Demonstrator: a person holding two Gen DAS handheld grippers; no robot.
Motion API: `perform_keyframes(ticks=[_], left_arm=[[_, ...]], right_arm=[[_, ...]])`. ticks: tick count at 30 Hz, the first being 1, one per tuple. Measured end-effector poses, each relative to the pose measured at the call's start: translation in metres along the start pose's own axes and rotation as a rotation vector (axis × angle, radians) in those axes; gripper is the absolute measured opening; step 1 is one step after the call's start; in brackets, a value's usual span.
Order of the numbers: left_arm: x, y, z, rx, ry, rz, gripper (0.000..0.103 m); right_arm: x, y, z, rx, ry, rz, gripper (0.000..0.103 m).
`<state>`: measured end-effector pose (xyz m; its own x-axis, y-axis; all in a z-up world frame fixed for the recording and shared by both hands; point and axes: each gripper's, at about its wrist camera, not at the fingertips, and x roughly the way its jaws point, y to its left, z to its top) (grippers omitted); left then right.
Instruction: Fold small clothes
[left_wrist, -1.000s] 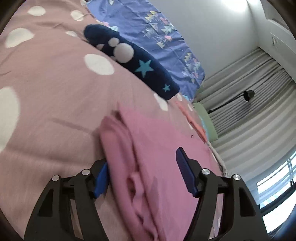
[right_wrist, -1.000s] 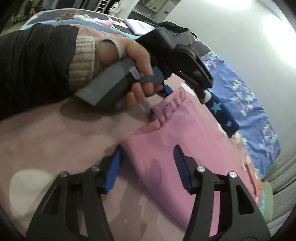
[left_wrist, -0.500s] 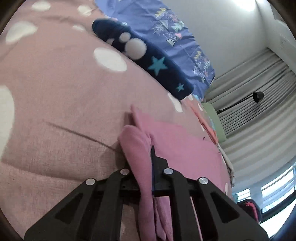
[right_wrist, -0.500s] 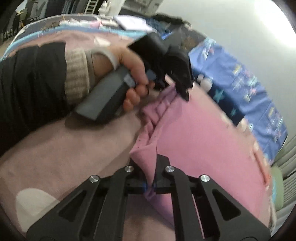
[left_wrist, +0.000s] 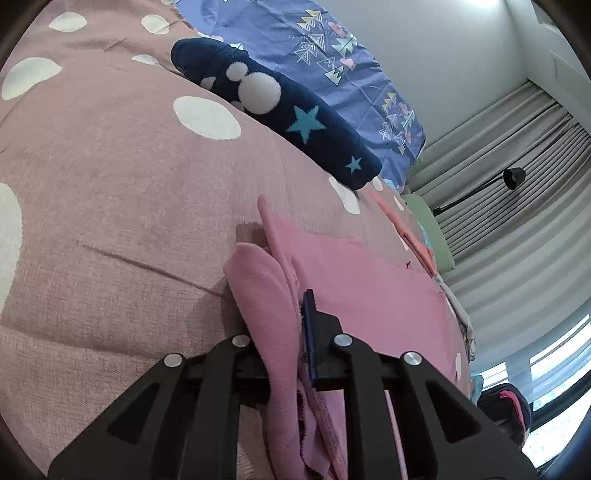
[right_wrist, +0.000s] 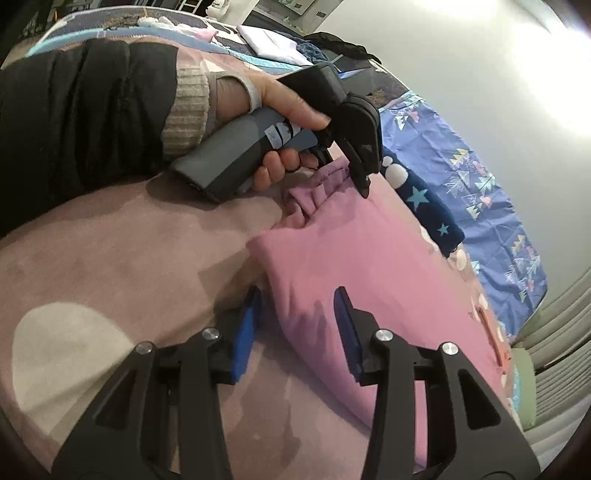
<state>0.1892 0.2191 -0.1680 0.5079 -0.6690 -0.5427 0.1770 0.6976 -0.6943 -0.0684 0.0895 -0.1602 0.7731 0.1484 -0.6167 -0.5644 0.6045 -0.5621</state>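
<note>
A pink garment (left_wrist: 369, 280) lies on a pink bedspread with white dots (left_wrist: 110, 177). My left gripper (left_wrist: 291, 332) is shut on the garment's bunched waistband edge. In the right wrist view the left gripper (right_wrist: 354, 162), held by a hand, pinches the gathered waistband at the garment's far corner. My right gripper (right_wrist: 295, 328) is open, its blue pads (right_wrist: 245, 332) on either side of the near corner of the pink garment (right_wrist: 369, 277), which lies on the bed.
A folded navy garment with stars and white dots (left_wrist: 280, 114) lies beyond the pink one, next to a blue patterned sheet (left_wrist: 332, 66). An orange cloth (left_wrist: 410, 232) and a green pillow (left_wrist: 432, 232) lie farther on. Grey curtains (left_wrist: 517, 177) hang behind.
My left gripper shut on the waistband and still holds it. My right gripper shut on the near corner half a second ago and is open again now.
</note>
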Motion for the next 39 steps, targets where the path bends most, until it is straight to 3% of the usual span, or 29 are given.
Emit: perform_keyframes(ticks=[11,14,15,16,26,39], left_arm=[[0.004,-0.002,0.000,0.012,-0.001,0.010,0.012],[0.003,-0.003,0.000,0.017,-0.004,0.012,0.010],[0.003,-0.004,0.000,0.018,-0.005,0.015,0.009],[0.002,-0.006,0.000,0.020,-0.009,0.017,0.009],[-0.016,-0.067,0.015,0.116,-0.051,0.024,0.008],[0.018,-0.176,0.017,0.215,-0.038,0.100,0.008]], right_arm=[[0.032,-0.002,0.024,0.033,0.032,-0.040,0.042],[0.035,-0.004,0.025,0.044,0.028,0.014,0.021],[0.035,-0.005,0.026,0.049,0.026,0.010,0.010],[0.034,-0.007,0.026,0.059,0.026,0.002,0.006],[-0.018,-0.085,0.014,0.382,-0.134,0.029,0.005],[-0.052,-0.170,-0.061,0.712,-0.174,0.095,0.005]])
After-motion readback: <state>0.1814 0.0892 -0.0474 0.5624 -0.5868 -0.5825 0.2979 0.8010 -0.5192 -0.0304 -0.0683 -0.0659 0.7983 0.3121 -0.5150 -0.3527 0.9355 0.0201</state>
